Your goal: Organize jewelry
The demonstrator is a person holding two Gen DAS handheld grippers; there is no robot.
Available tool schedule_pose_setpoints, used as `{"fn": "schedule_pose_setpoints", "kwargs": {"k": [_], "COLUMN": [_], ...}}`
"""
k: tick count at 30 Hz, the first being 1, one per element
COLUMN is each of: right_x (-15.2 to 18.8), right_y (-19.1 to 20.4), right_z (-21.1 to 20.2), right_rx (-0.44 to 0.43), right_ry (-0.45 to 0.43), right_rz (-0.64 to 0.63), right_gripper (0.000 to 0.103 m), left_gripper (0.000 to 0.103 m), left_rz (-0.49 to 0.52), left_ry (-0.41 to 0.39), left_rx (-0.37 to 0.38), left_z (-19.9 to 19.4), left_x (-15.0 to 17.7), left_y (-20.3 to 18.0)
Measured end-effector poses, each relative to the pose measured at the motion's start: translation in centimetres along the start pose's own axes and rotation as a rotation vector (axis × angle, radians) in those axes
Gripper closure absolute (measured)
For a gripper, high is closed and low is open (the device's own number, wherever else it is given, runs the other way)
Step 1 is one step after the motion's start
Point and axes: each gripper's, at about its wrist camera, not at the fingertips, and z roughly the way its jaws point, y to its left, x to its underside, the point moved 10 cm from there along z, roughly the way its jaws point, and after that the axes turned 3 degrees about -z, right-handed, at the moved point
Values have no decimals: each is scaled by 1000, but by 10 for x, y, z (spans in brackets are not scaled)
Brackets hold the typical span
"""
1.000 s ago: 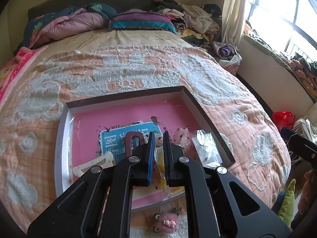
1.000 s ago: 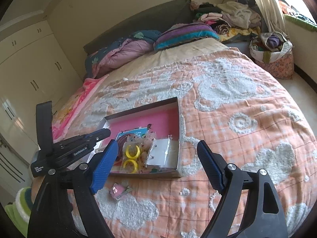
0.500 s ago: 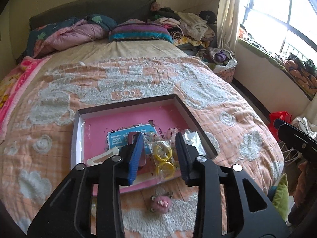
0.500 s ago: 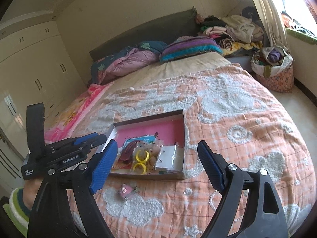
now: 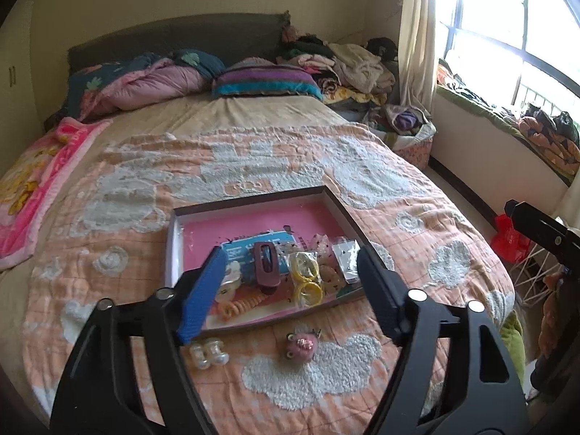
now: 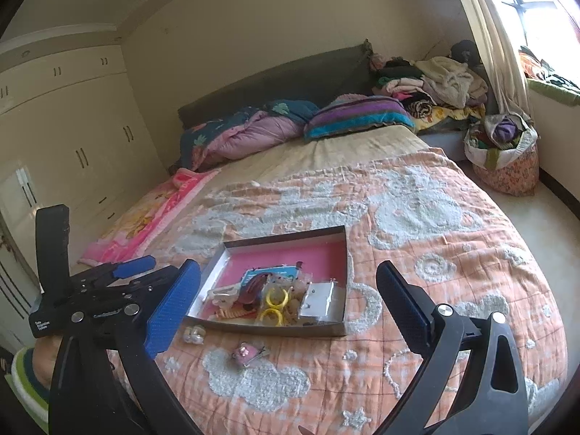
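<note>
Resting on the orange-and-white bedspread (image 5: 253, 166) of a bed, a shallow box (image 5: 174, 239) with a pink floor holds the jewelry and hair accessories. Left wrist view: inside the box lie a blue card (image 5: 241, 250), a maroon hair clip (image 5: 266, 266) on top of it, two yellow rings (image 5: 307, 282) in a clear packet, a clear packet with a silver card (image 5: 346, 259) at the right wall, an orange coil tie (image 5: 241, 304) near the front wall, and a white clip (image 5: 230, 282) at the left. Outside the box, just in front of its near wall, sit a pair of white bead-like pieces (image 5: 210, 355) and a small pink ornament (image 5: 301, 344), apart from each other.

The left tool (image 5: 290, 290) hangs above the front of the box; its jaws are spreading apart and grip nothing, the box contents showing between them from above. The right tool (image 6: 288, 308) likewise hangs over the box with its jaws widening and nothing clamped. In the right wrist view the left tool (image 6: 145, 272) appears at the lower left, beside the box (image 6: 344, 253). Folded quilts and a striped pillow (image 5: 264, 79) lie at the head of the bed.
</note>
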Motion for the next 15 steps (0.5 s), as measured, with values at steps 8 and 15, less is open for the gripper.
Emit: {"fn": "schedule_pose_setpoints", "kwargs": {"k": [8,15], "right_x": [2,11], "right_y": [22,39], "right_z": [-7,2], "right_rx": [-24,-36], "right_ry": [-5,22], "right_rz": [-43,-78], "right_gripper": [6,6], "left_gripper": [10,10], "left_rz": [-27,-67], "left_ry": [-29,-11], "left_rx": [-36,-85], "left_z": [-22,-24], "left_x": [9,29], "left_y": [15,41]}}
